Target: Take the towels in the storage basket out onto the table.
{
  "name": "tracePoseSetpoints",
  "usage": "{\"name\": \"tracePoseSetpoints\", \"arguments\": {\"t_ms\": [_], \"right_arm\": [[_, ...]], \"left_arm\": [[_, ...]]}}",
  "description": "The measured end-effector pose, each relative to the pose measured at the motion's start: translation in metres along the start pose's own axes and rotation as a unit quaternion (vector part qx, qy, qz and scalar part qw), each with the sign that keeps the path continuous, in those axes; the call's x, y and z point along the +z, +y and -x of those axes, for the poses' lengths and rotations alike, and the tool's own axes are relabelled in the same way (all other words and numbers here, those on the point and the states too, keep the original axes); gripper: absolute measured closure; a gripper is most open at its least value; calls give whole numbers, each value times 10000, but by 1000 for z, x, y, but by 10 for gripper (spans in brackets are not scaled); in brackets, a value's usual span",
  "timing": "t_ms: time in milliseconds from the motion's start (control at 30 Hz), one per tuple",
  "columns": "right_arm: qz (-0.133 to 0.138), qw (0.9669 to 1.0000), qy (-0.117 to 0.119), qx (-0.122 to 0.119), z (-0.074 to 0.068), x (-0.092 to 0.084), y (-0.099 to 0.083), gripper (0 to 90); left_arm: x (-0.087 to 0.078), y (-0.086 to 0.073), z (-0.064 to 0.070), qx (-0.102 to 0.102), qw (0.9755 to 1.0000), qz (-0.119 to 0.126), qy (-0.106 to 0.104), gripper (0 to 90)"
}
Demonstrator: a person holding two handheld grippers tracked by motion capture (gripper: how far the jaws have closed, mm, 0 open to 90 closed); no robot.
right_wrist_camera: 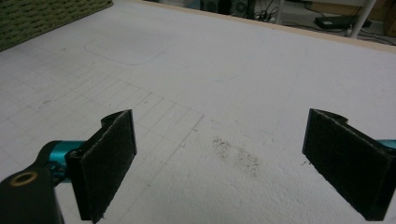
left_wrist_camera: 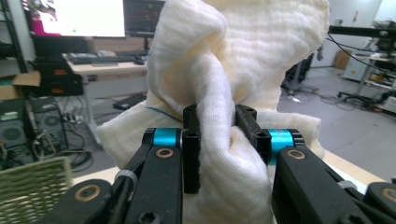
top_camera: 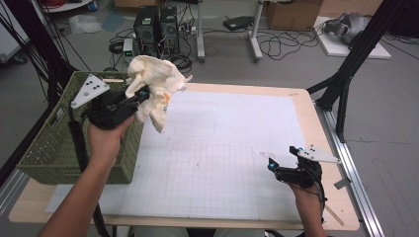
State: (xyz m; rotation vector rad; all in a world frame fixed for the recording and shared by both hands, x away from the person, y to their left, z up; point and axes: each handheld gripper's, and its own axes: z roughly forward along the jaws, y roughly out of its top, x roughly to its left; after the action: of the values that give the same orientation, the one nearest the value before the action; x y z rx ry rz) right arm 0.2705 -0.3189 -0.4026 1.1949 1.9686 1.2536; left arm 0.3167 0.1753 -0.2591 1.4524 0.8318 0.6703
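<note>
Cream cloth [top_camera: 154, 86], bunched and crumpled, hangs clamped in the left claw [top_camera: 143, 94] above the far left corner of the desk [top_camera: 296, 106], just beside the green woven basket [top_camera: 54, 143]. Its long axis runs roughly twelve to six o'clock in the high view, one loose tail drooping toward six. In the left gripper view the pads pinch a thick fold. At four o'clock on the desk, the right claw [top_camera: 282, 157] rests spread wide, grasping nothing.

The cloth [top_camera: 153, 89] hangs between the left gripper's [top_camera: 141, 94] jaws, above the basket's [top_camera: 54, 143] right edge; the right gripper [top_camera: 282, 160] sits well apart on the tabletop [top_camera: 222, 148].
</note>
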Motion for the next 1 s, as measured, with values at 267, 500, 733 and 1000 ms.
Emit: {"name": "tracePoseSetpoints", "arguments": {"t_ms": [267,500,733,1000], "right_arm": [[-40,10000,-21,-40,0,1,0,91],[-74,10000,-25,-30,1,1,0,91],[-31,10000,-50,-74,1,1,0,91],[-88,9999,-22,-44,1,2,-1,91]], "left_arm": [[28,-25,25,99,9990,-276,-349,730],[49,-47,42,119,9971,-483,-581,730],[68,-69,62,210,9933,-715,-885,718],[85,-94,80,185,9896,-942,-1067,716]]}}
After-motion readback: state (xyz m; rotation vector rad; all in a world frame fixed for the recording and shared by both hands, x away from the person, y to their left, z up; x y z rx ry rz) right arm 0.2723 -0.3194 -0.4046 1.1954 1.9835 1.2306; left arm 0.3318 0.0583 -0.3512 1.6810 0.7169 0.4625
